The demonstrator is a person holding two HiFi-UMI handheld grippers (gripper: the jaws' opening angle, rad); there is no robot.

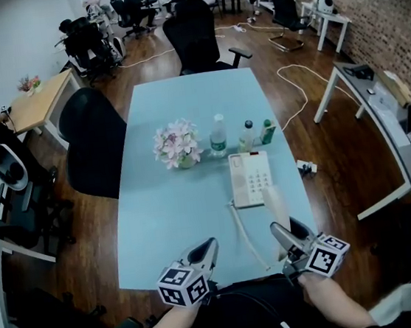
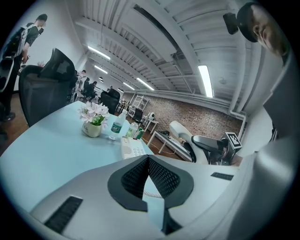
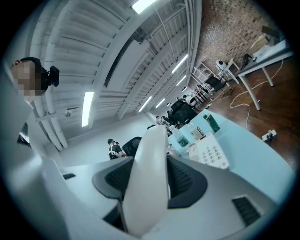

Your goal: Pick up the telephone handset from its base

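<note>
The white telephone base (image 1: pixel 250 178) lies flat on the light-blue table (image 1: pixel 168 223), right of the middle. Its white handset (image 1: pixel 274 203) is off the base, and my right gripper (image 1: pixel 287 233) is shut on it just above the table's near right part. In the right gripper view the handset (image 3: pixel 149 140) stands up between the dark pads (image 3: pixel 185 180), with the base (image 3: pixel 212 153) beyond. The coiled cord (image 1: pixel 247 236) trails from the base toward me. My left gripper (image 1: pixel 207 250) hovers near the front edge, its jaws shut and holding nothing (image 2: pixel 148 158).
A pot of pink flowers (image 1: pixel 177 146), two clear bottles (image 1: pixel 218 136) and a green bottle (image 1: pixel 267 131) stand behind the base. Black office chairs are at the table's left side (image 1: pixel 95 140) and far end (image 1: pixel 197 34). A white desk (image 1: pixel 381 112) stands to the right.
</note>
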